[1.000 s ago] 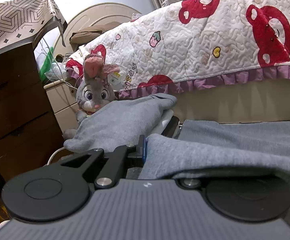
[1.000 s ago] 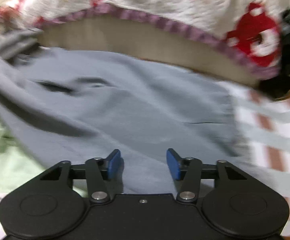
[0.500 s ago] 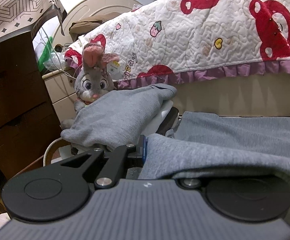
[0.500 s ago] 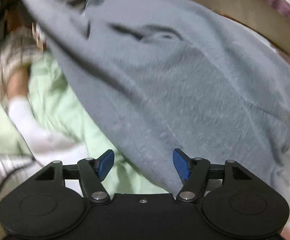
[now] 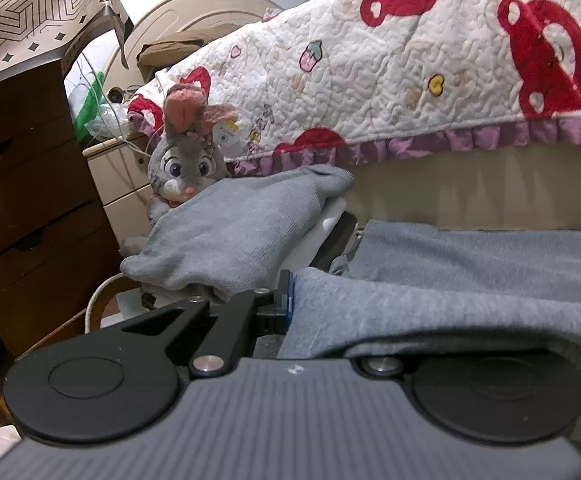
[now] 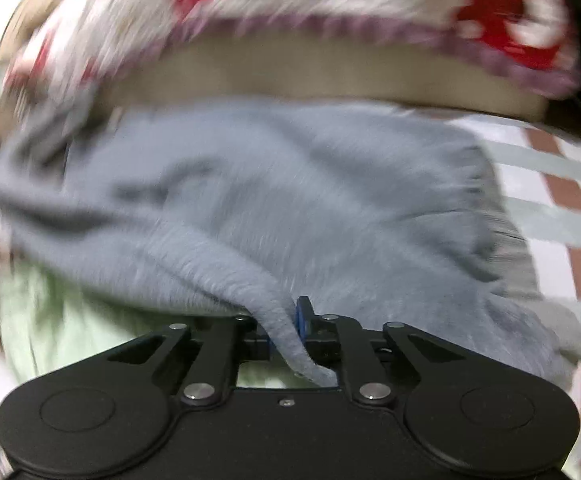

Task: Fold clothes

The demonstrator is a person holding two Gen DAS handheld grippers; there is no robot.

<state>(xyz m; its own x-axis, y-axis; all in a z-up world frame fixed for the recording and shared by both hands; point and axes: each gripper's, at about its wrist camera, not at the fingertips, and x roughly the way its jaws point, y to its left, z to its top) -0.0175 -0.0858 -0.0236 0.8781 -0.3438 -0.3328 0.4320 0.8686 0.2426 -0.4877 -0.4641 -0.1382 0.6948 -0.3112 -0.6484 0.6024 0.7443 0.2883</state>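
Note:
A grey knit garment [image 6: 310, 200] lies spread in front of a bed. The right wrist view is blurred by motion. My right gripper [image 6: 288, 320] is closing its jaws, and a fold of the garment's near edge is pinched between the blue pads. In the left wrist view my left gripper [image 5: 292, 300] is shut on another edge of the grey garment [image 5: 470, 280], which drapes over its right finger and hides it. A grey sleeve-like part [image 5: 242, 232] lies over a white and black object ahead.
A quilted bedspread with red bears [image 5: 410, 60] hangs over the bed behind the garment. A plush rabbit [image 5: 184, 164] sits at the left, beside a dark wooden dresser [image 5: 22, 200]. Pale green cloth [image 6: 70, 312] lies under the garment, and a red-and-white checked surface [image 6: 562, 208] lies at right.
My right gripper was open over the garment; it has swung sideways and its jaws have closed on a fold of the near edge. The left gripper has kept its grip and place.

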